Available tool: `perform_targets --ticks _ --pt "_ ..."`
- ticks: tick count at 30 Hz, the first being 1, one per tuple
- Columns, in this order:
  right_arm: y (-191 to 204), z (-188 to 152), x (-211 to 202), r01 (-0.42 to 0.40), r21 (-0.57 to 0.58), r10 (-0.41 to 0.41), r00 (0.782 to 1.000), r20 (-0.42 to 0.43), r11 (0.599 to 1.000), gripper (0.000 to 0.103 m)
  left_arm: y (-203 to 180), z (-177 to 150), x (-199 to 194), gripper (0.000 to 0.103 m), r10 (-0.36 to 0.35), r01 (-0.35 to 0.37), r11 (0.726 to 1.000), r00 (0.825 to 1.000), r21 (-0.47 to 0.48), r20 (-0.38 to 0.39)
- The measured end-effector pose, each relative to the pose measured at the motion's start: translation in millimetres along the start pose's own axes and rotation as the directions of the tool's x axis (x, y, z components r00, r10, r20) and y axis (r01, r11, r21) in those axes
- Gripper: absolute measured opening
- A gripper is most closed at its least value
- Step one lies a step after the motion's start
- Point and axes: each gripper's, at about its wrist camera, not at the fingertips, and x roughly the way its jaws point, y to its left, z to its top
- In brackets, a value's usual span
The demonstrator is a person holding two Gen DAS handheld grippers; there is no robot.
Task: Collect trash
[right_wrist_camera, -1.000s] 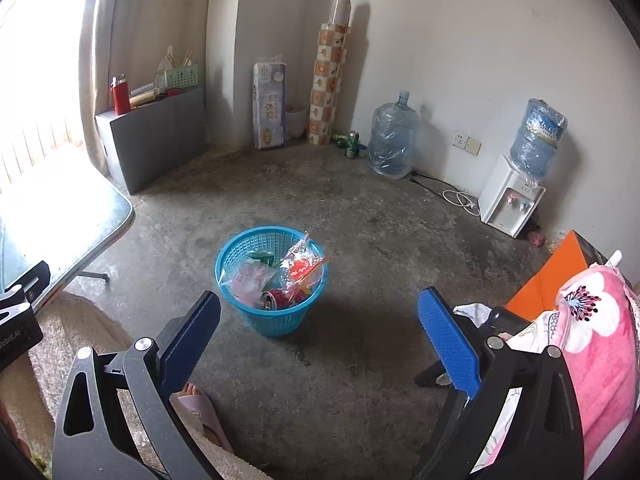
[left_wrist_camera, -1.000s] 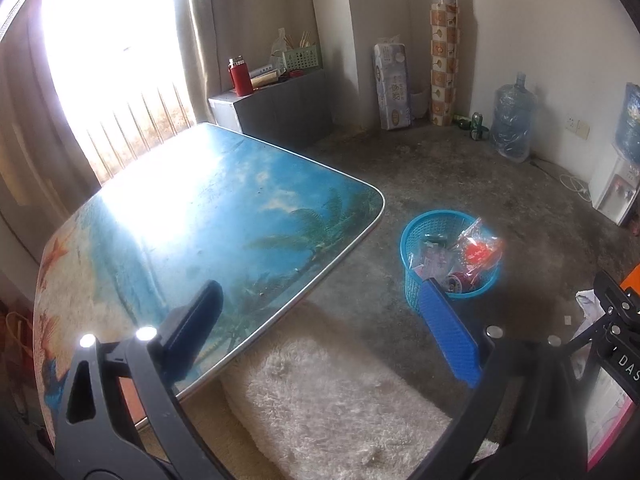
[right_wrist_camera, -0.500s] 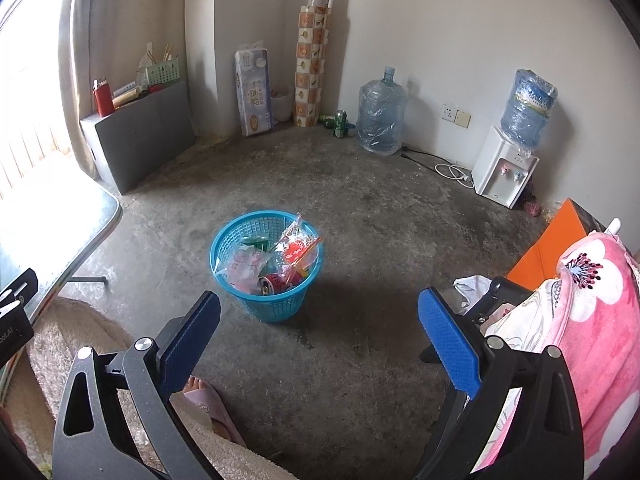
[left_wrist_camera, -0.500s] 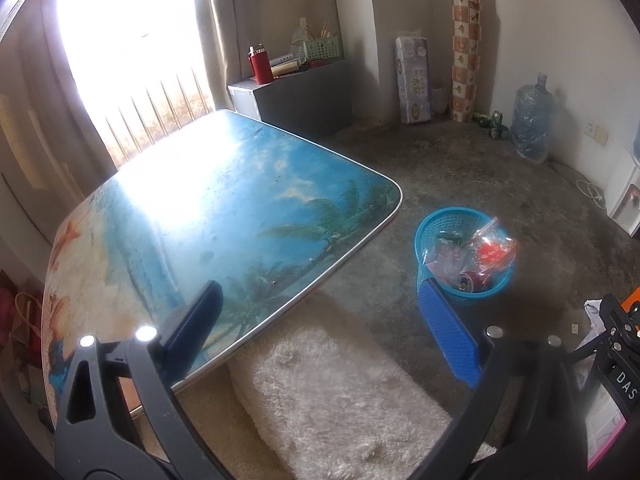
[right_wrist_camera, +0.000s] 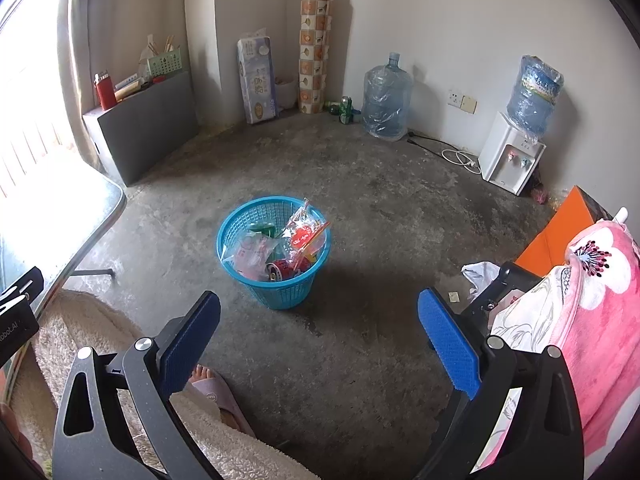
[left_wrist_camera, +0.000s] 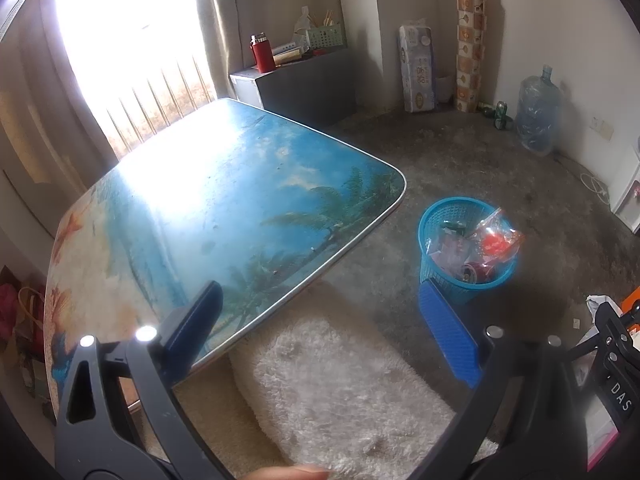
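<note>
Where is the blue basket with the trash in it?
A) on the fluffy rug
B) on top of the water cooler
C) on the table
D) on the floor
D: the blue basket stands on the bare grey floor, apart from the table and the rug.

White letters "DAS" stand on the black body of the other hand-held gripper [left_wrist_camera: 618, 384] at the left wrist view's right edge. In the right wrist view, "obot.AI" shows on the black device [right_wrist_camera: 14, 320] at left; the rest is cut off.
</note>
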Motion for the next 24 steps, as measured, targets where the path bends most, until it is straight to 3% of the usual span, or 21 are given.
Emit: perform_targets --ticks 24 --pt "-1.6 -3.9 -1.3 0.009 0.005 -0.009 1.0 0.003 1.0 0.096 1.6 -1.7 2.0 0.094 -0.007 0.007 1.0 1.0 0.003 -0.012"
